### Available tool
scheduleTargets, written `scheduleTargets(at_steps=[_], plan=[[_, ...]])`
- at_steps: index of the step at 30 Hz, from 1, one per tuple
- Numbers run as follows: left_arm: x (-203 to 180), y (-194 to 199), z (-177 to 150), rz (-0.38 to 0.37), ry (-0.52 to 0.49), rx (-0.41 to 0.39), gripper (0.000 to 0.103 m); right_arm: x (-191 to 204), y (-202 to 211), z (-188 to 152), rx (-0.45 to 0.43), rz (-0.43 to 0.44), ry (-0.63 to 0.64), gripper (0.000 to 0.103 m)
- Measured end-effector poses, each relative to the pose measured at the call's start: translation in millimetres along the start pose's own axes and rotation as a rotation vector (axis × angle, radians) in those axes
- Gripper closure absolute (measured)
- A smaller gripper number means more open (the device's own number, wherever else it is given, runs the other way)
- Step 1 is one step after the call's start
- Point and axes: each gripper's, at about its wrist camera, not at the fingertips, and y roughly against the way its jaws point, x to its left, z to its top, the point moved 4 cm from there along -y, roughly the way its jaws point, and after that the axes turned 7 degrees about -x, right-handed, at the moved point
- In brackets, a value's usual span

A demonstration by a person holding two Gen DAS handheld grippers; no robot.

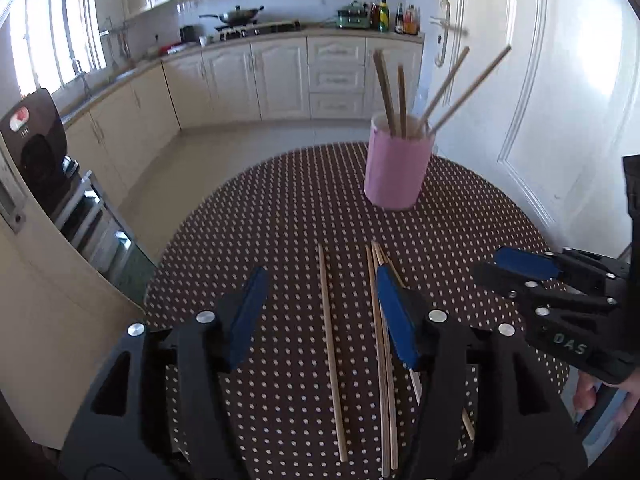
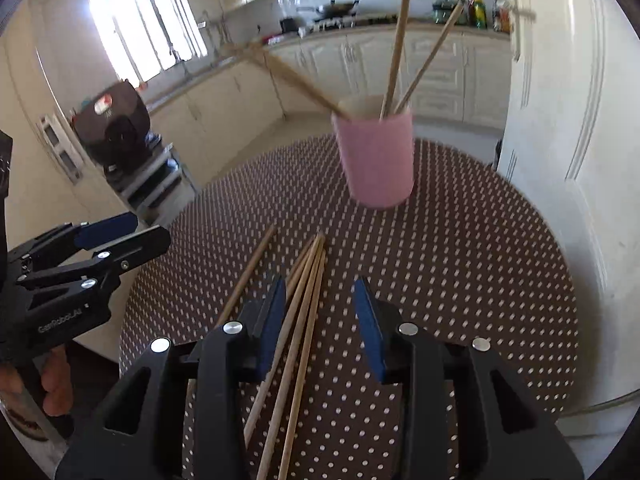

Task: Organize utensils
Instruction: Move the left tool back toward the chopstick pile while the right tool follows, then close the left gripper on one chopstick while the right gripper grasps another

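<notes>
A pink cup [image 1: 398, 168] [image 2: 378, 160] stands on the far part of the round dotted table [image 1: 280, 200] [image 2: 480, 260], with several chopsticks [image 1: 390, 92] [image 2: 396, 48] leaning inside it. More loose chopsticks lie flat on the near side. My left gripper [image 1: 321, 270] [image 2: 148, 228] is open low over the table, a single chopstick [image 1: 330, 340] lying between its fingers, untouched. A bundle of chopsticks [image 1: 382, 360] [image 2: 304, 320] lies just under its right finger. My right gripper [image 2: 320, 282] [image 1: 496, 264] is open over that bundle, nothing gripped.
A white door [image 1: 560, 100] stands close behind the table on the right. A metal cart with a dark appliance [image 1: 36, 140] [image 2: 116, 120] sits off the table's left edge. Kitchen cabinets and a stove line the far wall. A hand [image 2: 52, 380] holds the left gripper's handle.
</notes>
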Motion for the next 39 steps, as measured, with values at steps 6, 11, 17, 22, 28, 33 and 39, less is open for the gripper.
scheduleTargets(at_steps=[6,11,17,22,28,33,39], plan=[[3.7,-19.1,-26.0,-0.026,0.005,0.081,0.046,6.6,-35.1,-25.7,0.130,-0.021,0.034,0.070],[9.9,-32.4,-37.0,-0.033,0.033,0.117,0.046,7.1,-56.1,-39.6,0.185,-0.037,0.057,0.076],[17.2,-52.2,-42.9,-0.029,0.051,0.148,0.046,7.7,-74.8,-47.5,0.211,-0.064,0.082,0.078],[20.1,-68.3,-45.2,-0.033,0.068,0.172,0.046,9.5,-91.8,-41.9,0.216,-0.077,0.106,0.078],[22.2,-93.4,-41.1,-0.037,0.083,0.206,0.047,9.0,-112.9,-29.1,0.211,-0.092,0.129,0.082],[24.7,-120.0,-34.0,-0.036,0.099,0.247,0.063,7.4,-124.1,-18.5,0.205,-0.088,0.116,0.084],[20.6,-143.6,-25.7,-0.007,0.074,0.267,0.067,10.8,-133.4,-13.1,0.194,-0.082,0.118,0.085]])
